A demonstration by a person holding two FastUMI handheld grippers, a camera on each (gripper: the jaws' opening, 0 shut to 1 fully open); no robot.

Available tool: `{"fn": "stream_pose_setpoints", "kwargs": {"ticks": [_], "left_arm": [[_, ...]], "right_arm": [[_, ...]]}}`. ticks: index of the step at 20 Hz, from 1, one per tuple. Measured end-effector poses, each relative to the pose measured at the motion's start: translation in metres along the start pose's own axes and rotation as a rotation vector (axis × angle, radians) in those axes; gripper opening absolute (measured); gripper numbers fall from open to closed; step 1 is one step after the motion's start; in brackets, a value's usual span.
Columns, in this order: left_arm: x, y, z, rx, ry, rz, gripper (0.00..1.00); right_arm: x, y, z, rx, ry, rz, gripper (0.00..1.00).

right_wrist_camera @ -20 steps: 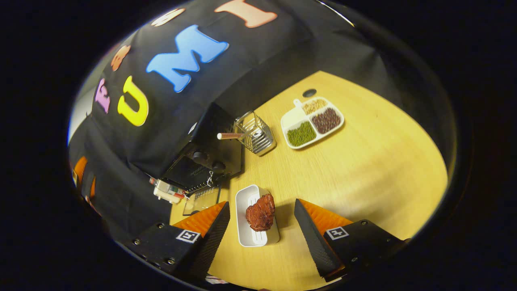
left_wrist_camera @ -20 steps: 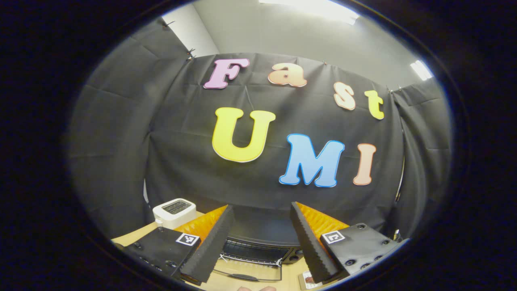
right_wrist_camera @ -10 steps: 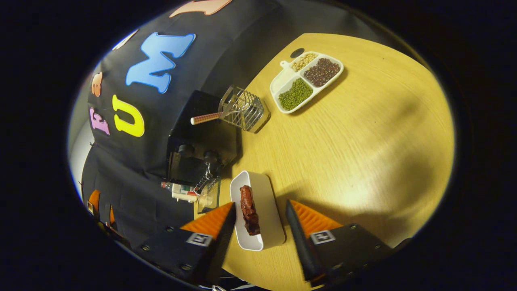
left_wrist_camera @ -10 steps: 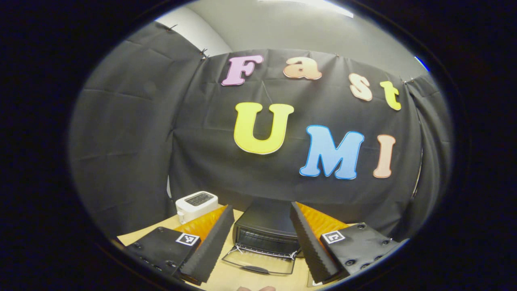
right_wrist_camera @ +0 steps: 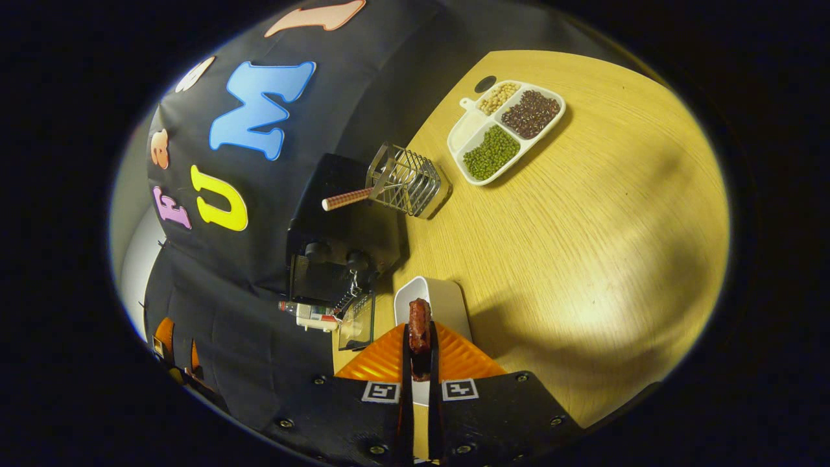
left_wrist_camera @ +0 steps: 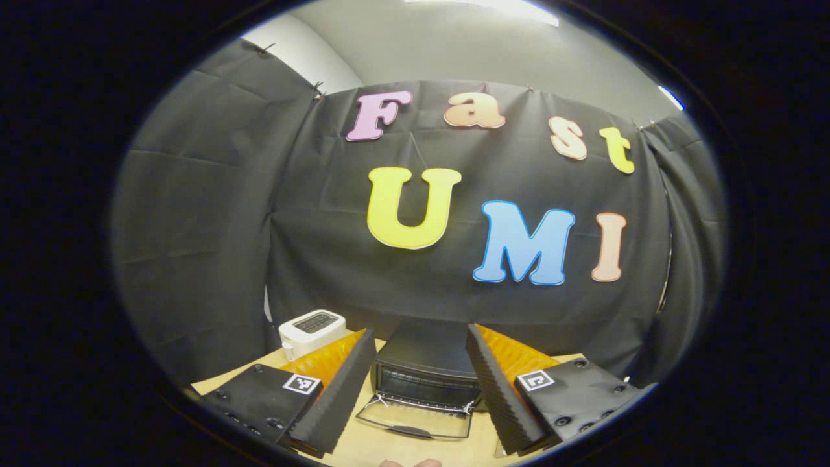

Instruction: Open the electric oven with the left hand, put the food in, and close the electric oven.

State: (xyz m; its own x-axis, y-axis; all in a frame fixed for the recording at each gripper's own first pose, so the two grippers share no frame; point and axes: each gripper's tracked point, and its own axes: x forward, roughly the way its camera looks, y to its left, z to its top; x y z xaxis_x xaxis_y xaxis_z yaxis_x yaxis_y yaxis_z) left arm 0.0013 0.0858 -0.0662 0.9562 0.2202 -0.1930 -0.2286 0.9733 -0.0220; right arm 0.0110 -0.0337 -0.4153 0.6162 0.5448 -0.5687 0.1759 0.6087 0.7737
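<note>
In the left gripper view, the left gripper (left_wrist_camera: 421,389) hangs with its jaws wide apart and nothing between them, aimed at the black oven (left_wrist_camera: 428,363) straight ahead on the desk (left_wrist_camera: 376,447). The oven's glass door (left_wrist_camera: 415,421) lies folded down flat toward the gripper, so the cavity stands open. A white toaster (left_wrist_camera: 311,331) sits ahead and off to the gripper's left. In the right gripper view, the right gripper (right_wrist_camera: 418,353) is clamped on the reddish-brown food (right_wrist_camera: 419,331), both fingers pressing its sides, directly over a white tray (right_wrist_camera: 444,301) that rests on the desk just ahead. Beyond and to the left of this gripper stands the oven, door down, with a wire basket (right_wrist_camera: 405,181) just past it and a divided dish (right_wrist_camera: 506,130) of beans farther off to the right.
</note>
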Motion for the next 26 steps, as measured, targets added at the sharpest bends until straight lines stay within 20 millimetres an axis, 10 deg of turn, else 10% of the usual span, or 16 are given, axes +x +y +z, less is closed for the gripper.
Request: {"fn": "stream_pose_setpoints", "kwargs": {"ticks": [12, 19, 26], "left_arm": [[0.024, 0.007, 0.012, 0.035, -0.027, -0.175, 0.94], [0.027, 0.039, 0.020, 0.067, -0.055, -0.244, 0.98], [0.036, 0.094, 0.012, 0.093, -0.035, -0.242, 0.95]], "right_arm": [[-0.069, 0.131, -0.007, -0.125, -0.151, 0.163, 0.09], [-0.040, 0.196, -0.041, -0.175, -0.128, 0.222, 0.09], [0.044, 0.224, -0.042, -0.133, -0.150, 0.206, 0.09]]}}
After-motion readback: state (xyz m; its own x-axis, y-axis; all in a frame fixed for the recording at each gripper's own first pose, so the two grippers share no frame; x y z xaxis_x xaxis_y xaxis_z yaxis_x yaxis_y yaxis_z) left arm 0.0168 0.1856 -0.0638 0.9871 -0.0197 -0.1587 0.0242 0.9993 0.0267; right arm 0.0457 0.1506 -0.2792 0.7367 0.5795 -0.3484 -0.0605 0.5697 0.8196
